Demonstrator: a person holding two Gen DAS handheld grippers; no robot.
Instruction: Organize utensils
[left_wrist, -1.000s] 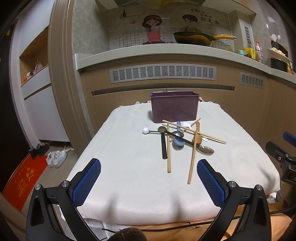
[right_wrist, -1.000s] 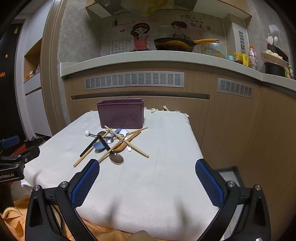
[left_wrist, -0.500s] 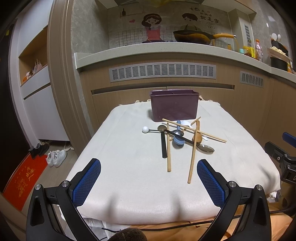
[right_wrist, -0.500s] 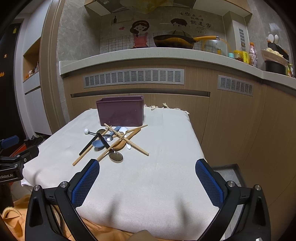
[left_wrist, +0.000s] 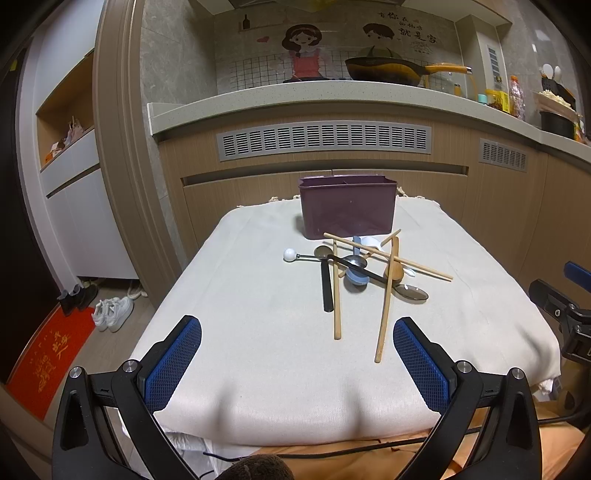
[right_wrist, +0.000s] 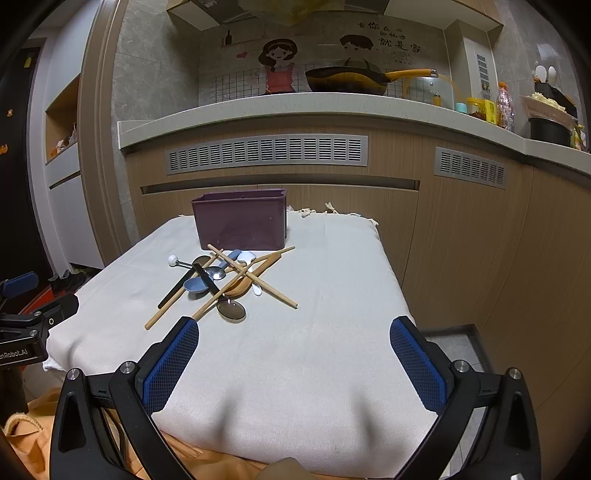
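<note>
Jaws of the left gripper (left_wrist: 297, 354) and right gripper (right_wrist: 293, 354) stand wide apart, empty, over the near edge of the cream cloth-covered table (left_wrist: 258, 332). Change over the last second: the right gripper has edged slightly closer; the utensils are undisturbed. Sorting is judged not yet begun. The crossed heap of wooden chopsticks, metal and blue spoons (left_wrist: 364, 269) lies mid-table, just before the purple plastic holder (left_wrist: 347, 206) at the far edge.

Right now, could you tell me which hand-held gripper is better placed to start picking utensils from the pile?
Probably the left hand-held gripper: it is open and faces the pile of wooden chopsticks and spoons almost head-on. The right hand-held gripper, also open, has the pile off to its left.
</note>
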